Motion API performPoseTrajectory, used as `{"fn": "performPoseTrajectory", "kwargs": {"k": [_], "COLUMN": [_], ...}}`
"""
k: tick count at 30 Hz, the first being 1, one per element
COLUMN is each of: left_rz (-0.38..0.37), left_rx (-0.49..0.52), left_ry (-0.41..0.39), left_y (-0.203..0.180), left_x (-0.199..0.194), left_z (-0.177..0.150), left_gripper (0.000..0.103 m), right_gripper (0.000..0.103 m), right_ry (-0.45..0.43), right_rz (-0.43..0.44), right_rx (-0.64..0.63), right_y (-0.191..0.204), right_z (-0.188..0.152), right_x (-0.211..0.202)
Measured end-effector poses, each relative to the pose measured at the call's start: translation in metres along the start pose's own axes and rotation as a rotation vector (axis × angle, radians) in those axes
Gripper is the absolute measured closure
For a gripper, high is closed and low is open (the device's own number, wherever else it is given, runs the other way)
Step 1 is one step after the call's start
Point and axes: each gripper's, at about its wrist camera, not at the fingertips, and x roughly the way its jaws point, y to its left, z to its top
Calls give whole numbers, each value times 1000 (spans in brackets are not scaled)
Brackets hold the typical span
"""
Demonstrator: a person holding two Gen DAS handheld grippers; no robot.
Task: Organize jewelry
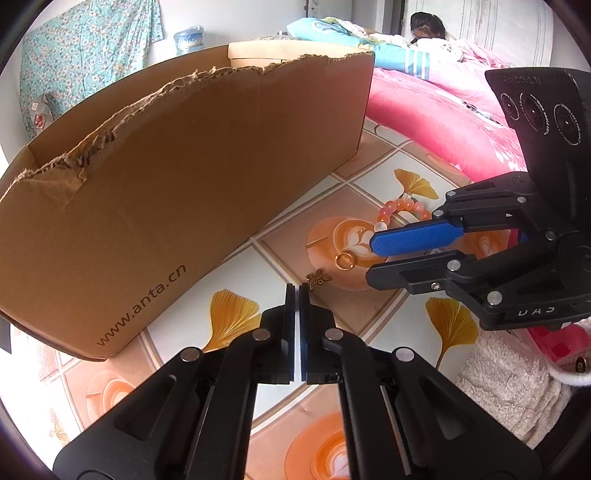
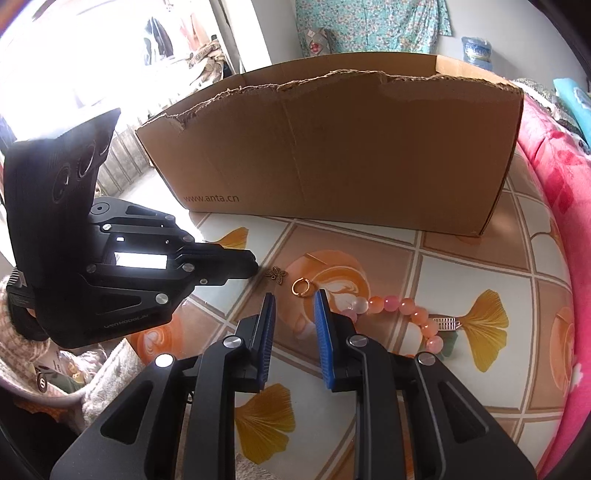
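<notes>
Tablecloth [image 2: 461,266] | bracelet [image 2: 406,308] partly hidden | box [image 2: 332,155] interior unseen

Left gripper [image 1: 297,291] closed, right gripper [image 2: 293,301] apparently parted.

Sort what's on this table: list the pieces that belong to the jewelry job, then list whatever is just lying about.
Belongs to the job:
- gold ring
- butterfly charm
- bead bracelet
- cardboard box, probably where the pieces go

Just lying about:
- pink quilt
- water jug
- floral cloth
- fluffy cloth
</notes>
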Motion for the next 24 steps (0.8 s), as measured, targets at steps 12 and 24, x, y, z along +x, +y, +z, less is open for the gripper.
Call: {"fn": "performPoseTrajectory", "kwargs": {"k": [12, 24], "left_rz": [-20, -20], "left_rx": [9, 28], "left_ry": [-13, -14], "left_y": [2, 2], "left_x": [-3, -3], "left_z": [-4, -4], "left_gripper": [102, 102], "right_gripper": [81, 83], "right_ry": [89, 246], "right_rz": [6, 179], "right_rx": [-295, -566], "right_y": [4, 3], "right_z": [23, 40], "right_x": [12, 27]}}
